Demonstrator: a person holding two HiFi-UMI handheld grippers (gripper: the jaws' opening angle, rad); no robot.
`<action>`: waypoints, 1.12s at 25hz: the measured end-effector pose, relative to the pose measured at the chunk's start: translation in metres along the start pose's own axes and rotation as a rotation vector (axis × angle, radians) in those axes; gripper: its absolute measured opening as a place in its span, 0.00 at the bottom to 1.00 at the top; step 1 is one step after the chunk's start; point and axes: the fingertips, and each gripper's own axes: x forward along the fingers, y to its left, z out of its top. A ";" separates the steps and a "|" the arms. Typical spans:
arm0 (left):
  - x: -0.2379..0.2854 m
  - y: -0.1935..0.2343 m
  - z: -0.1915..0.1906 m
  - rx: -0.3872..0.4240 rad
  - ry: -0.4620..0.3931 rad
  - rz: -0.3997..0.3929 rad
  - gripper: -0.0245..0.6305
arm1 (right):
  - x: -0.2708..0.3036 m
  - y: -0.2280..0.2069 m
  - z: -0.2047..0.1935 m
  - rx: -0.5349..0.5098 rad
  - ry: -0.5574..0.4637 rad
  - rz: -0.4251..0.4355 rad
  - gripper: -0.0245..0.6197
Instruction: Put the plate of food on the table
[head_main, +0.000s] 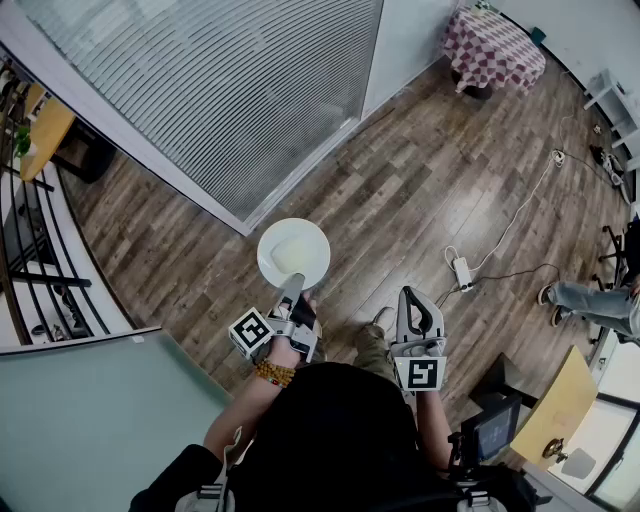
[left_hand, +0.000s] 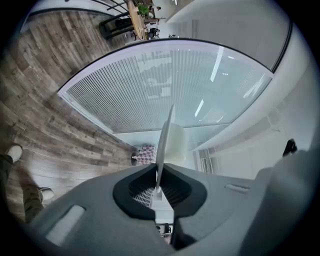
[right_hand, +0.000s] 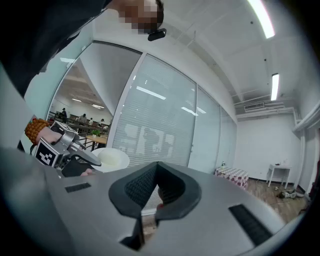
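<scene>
My left gripper (head_main: 291, 287) is shut on the near rim of a round white plate (head_main: 293, 252) with a pale portion of food on it, held level over the wooden floor. In the left gripper view the plate (left_hand: 168, 142) shows edge-on, clamped between the jaws of the left gripper (left_hand: 159, 179). The right gripper (head_main: 411, 296) hangs beside it to the right, shut, holding nothing. From the right gripper view I see the plate (right_hand: 113, 159) and the left gripper (right_hand: 75, 152) at the left. A small table with a checkered cloth (head_main: 491, 47) stands far off at the back right.
A glass wall with blinds (head_main: 230, 90) runs along the left. A power strip with white cable (head_main: 462, 271) lies on the floor to the right. Another person's legs (head_main: 592, 303) and a wooden board (head_main: 555, 405) are at the right edge.
</scene>
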 end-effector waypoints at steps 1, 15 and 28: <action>0.014 -0.004 -0.009 0.002 0.006 -0.008 0.06 | 0.001 -0.011 -0.002 0.019 -0.014 0.022 0.05; 0.176 -0.042 -0.175 0.036 0.097 -0.035 0.06 | -0.027 -0.200 -0.068 0.096 -0.041 0.047 0.05; 0.296 -0.065 -0.247 0.011 0.098 -0.059 0.06 | -0.034 -0.379 -0.133 0.136 0.026 -0.168 0.05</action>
